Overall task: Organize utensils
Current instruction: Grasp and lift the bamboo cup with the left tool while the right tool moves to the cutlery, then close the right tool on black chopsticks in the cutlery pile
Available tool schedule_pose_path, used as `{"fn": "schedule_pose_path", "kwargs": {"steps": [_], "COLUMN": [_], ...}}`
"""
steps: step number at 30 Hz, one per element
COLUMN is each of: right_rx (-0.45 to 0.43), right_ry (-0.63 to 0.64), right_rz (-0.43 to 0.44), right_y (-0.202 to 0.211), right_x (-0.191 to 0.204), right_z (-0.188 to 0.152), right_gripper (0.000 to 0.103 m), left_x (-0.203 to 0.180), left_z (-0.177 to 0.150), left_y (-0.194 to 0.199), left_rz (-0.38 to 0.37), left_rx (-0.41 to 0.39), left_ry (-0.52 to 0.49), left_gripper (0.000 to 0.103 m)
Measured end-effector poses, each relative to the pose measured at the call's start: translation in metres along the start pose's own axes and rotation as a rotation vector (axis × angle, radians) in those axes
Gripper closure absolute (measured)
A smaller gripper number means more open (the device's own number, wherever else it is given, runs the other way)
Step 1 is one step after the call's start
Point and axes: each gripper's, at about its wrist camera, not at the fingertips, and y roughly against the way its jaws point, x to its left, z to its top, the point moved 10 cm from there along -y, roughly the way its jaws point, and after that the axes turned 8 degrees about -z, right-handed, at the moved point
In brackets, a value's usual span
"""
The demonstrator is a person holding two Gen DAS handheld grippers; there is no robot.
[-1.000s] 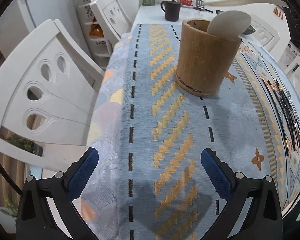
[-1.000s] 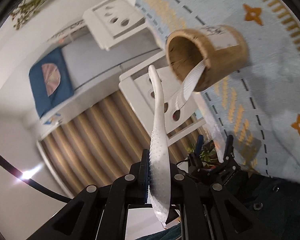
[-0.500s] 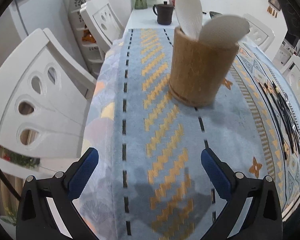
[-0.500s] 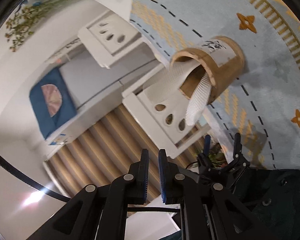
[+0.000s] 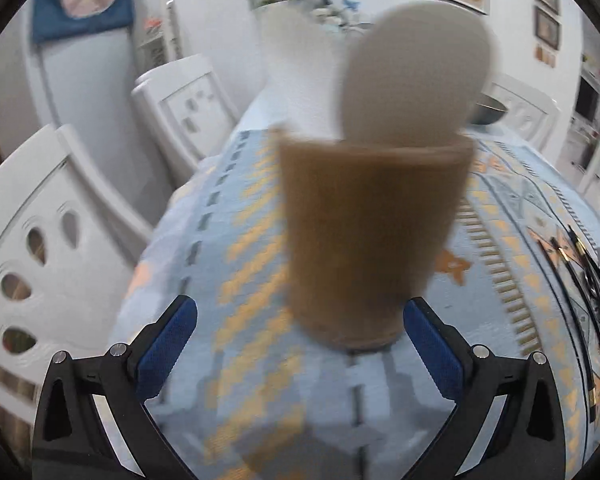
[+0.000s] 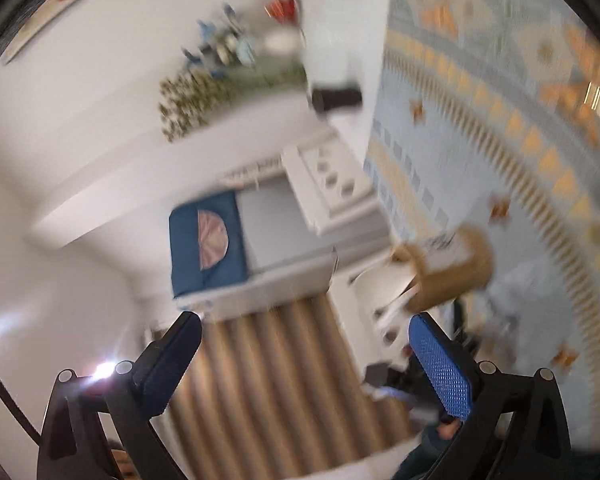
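Left wrist view, nearest: the left gripper stands with jaws wide and nothing between the pads; the blue pads flank the foot of the wooden holder, which stands upright on the patterned table just ahead and slightly toward the right pad. The holder's long axis is vertical and the jaws meet it low on its wall; of the two hands, the left is plainly the nearer. Two pale utensils rise from the holder's mouth: a broad rounded spoon head and, beside it, a second white paddle, both blurred by motion.

On the table, toward the right edge of the view, a row of dark cutlery lies with handles running away from the camera; these pieces appear not yet sorted, so the next pick probably lies there.

Right wrist view: the right gripper is opening, its jaws already spread wide and empty. The view is rolled and smeared; the holder appears small and well apart, with white handles protruding.

Hidden or unclear: the holder's interior, the count of cutlery pieces, and the far table contents.
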Motion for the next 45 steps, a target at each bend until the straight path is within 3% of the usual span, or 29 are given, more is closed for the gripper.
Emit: {"fn": "schedule_pose_path", "kwargs": {"steps": [4,6,10,14,17,20,23,26,27,30,35,41,45], "right_rx": [-0.159,-0.195,-0.229,-0.326,-0.378,-0.458,-0.500,-0.450,-0.417,-0.314,-0.228,-0.214,-0.128], "right_ry": [0.106,0.081,-0.029,0.012,0.035,0.116,0.286,0.448,0.496,0.560,0.521,0.510,0.428], "right_rz": [-0.077,-0.048,0.046,0.048,0.049,-0.035,-0.246,-0.487,-0.530,-0.576,-0.555,-0.700,-0.787], "right_y": [0.041,0.053,0.070,0.106,0.137,0.170,0.188,0.181,0.175,0.159,0.139,0.128,0.110], "right_x": [-0.010,-0.019,-0.039,-0.045,-0.046,-0.045,-0.046,-0.057,-0.060,-0.077,-0.103,-0.127,-0.159], "right_z": [0.018,0.020,0.008,-0.018,-0.037,-0.049,-0.047,-0.030,-0.023,-0.002,0.034,0.057,0.064], "right_gripper": [0.000,0.000,0.000,0.000,0.000,0.000,0.001,0.003,0.003,0.006,0.013,0.014,0.014], "left_x": [-0.023,-0.023,-0.014,-0.004,-0.002,0.001,0.002,0.001,0.000,0.000,-0.003,-0.010,-0.009], "left_z": [0.008,0.005,0.000,-0.003,-0.005,-0.007,-0.013,-0.014,-0.015,-0.018,-0.023,-0.041,-0.047], "left_y": [-0.014,-0.029,-0.052,-0.069,-0.077,-0.082,-0.082,-0.085,-0.088,-0.093,-0.100,-0.104,-0.107], "left_rz": [0.058,0.096,-0.018,-0.149,-0.173,-0.186,-0.162,-0.127,-0.127,-0.112,-0.089,-0.095,-0.100], "left_rx": [-0.073,-0.033,0.060,0.091,0.090,0.086,0.085,0.077,0.082,0.087,0.089,0.116,0.114], "left_ry": [-0.102,-0.113,-0.008,0.112,0.123,0.135,0.113,0.079,0.072,0.060,0.041,0.013,0.023], "left_gripper": [0.000,0.000,0.000,0.001,0.005,0.005,0.005,0.005,0.005,0.005,0.004,0.001,0.004]}}
